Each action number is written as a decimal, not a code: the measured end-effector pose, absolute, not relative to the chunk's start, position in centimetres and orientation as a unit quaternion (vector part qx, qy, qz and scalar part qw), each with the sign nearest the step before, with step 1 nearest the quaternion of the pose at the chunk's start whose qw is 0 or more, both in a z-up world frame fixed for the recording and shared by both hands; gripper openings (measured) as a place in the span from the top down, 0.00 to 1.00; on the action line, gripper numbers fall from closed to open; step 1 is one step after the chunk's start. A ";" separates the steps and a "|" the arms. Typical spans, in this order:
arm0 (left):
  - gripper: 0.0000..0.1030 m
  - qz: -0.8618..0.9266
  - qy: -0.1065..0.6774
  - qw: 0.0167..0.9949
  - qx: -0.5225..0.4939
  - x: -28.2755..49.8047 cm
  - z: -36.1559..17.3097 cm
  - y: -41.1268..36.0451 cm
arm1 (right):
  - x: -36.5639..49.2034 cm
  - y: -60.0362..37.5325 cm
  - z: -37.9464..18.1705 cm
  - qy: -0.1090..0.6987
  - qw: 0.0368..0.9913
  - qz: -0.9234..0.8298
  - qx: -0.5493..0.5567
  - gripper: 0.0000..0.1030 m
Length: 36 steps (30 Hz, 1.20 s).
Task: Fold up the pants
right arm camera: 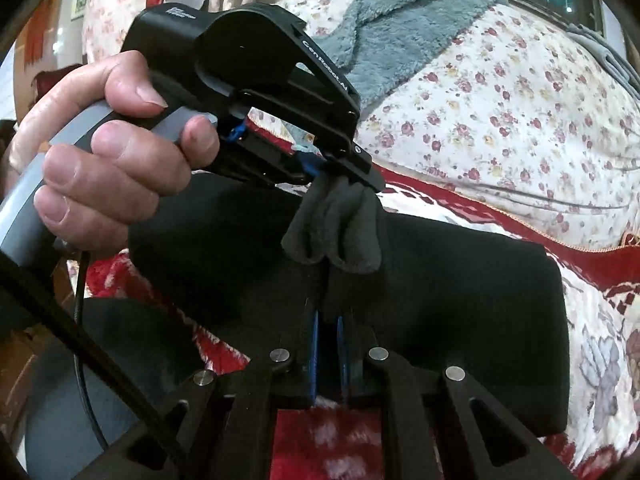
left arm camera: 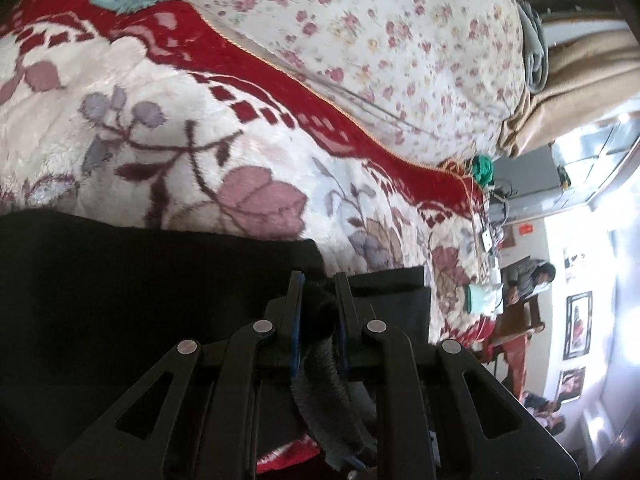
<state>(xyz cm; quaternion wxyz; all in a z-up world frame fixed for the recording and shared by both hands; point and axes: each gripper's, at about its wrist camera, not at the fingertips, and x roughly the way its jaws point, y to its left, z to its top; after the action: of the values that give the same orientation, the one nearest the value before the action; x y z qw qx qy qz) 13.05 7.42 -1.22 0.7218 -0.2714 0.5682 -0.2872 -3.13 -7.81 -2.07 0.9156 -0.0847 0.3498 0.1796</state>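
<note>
We are clamping the right gripper (right arm camera: 329,312) on a bunched edge of the black fabric pants (right arm camera: 460,300), lower centre. Just above it, the left gripper (right arm camera: 340,172), held in a hand (right arm camera: 100,140), is pinching the same edge. The pants are stretching rightward across the red-and-cream floral blanket (right arm camera: 600,320); their far end is lying out of sight.

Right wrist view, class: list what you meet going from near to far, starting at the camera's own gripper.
Right gripper → black pants → red-bordered floral blanket → white flowered quilt → grey fleece.
</note>
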 end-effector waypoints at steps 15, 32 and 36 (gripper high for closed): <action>0.87 -0.215 0.534 0.739 -0.349 14.8 -2.4 13.3 | -2.2 -3.8 -3.2 0.346 0.915 0.172 -0.116 0.68; 0.60 -0.218 0.475 0.777 -0.349 6.6 0.3 4.7 | -10.2 -15.7 -3.3 0.310 0.932 0.169 -0.082 0.56; 0.84 -0.122 0.474 0.808 -0.327 5.5 -2.8 6.7 | -9.7 -18.8 -2.9 0.321 0.937 0.137 -0.031 0.56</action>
<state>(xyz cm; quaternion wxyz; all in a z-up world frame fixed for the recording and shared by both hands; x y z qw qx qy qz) 5.50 6.74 -2.83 0.8085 -0.3274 0.4736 -0.1218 -9.71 -18.76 -2.91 0.9366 -0.0314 0.3208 0.1372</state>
